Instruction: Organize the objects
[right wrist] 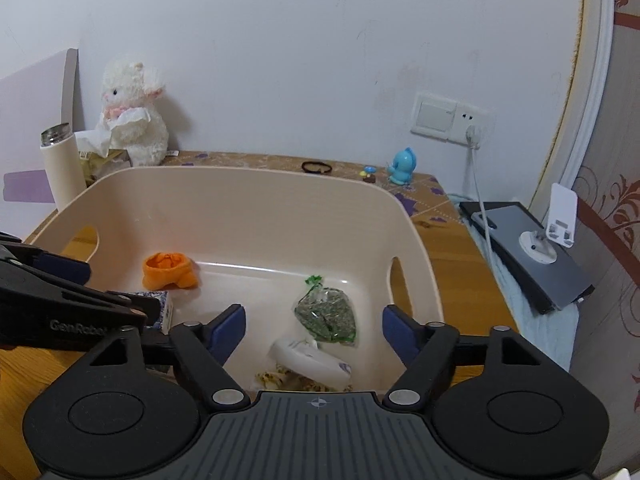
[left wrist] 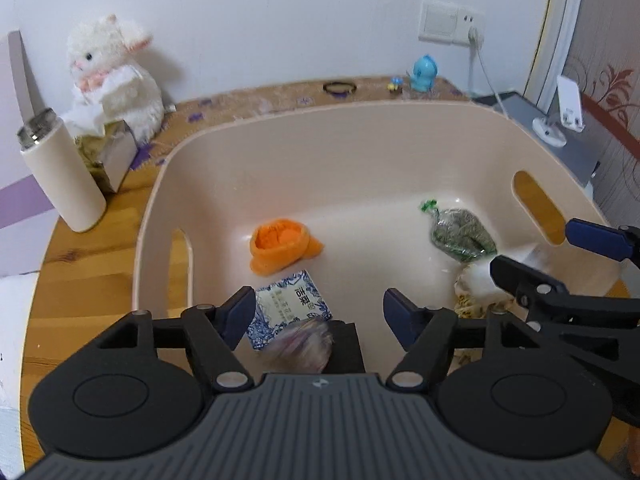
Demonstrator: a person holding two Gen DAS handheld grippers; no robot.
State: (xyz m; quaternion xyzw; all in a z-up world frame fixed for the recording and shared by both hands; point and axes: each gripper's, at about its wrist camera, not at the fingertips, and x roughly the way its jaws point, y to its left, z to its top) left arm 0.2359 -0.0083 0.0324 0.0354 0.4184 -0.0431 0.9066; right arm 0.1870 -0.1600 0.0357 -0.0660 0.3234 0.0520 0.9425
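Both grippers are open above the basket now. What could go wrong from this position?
The left gripper and right gripper hang close together over the beige basket, so they may collide. The items there crowd the near wall: a blue-and-white box and a green bag beside a white packet, so a grasp may catch two.

Glossy smooth plastic basket; wood table; fluffy plush lamb; matt bottle, metal neck.

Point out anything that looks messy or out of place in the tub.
Nothing is spilled or broken. The packets in the tub just lie loosely: the green bag is tilted, and the white packet rests askew on a patterned packet. The orange cloth is crumpled.
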